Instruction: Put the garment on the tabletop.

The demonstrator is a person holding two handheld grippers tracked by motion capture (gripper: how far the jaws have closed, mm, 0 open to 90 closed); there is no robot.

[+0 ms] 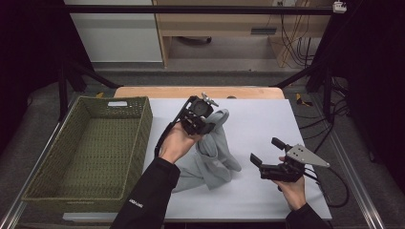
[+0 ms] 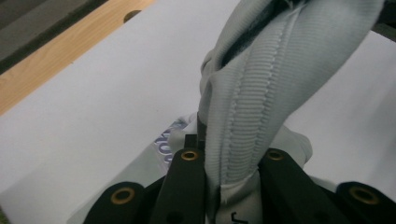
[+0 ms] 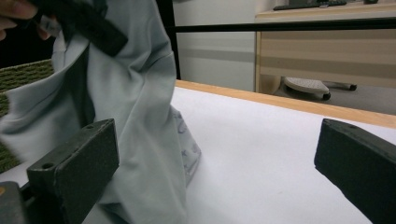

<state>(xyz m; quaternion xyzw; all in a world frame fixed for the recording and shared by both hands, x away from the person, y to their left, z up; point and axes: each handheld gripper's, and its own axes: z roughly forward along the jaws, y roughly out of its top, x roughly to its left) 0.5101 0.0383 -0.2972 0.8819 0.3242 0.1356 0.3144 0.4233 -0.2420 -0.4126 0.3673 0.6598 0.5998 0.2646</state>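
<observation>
Left gripper view: grey garment (image 2: 261, 93) hides left hand-held gripper (image 2: 232, 161) tips.

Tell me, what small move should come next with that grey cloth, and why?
Probably carry the cloth sideways to the green basket. The left claw is shut on the ribbed edge of the grey garment, lifting part of it while the rest still trails on the white table. The right claw hangs open beside it, holding nothing, so it could help gather the loose end.

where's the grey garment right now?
High view: the grey garment is mid-table on the white sheet, just right of the green basket, its ribbed edge lifted by the left gripper.
</observation>
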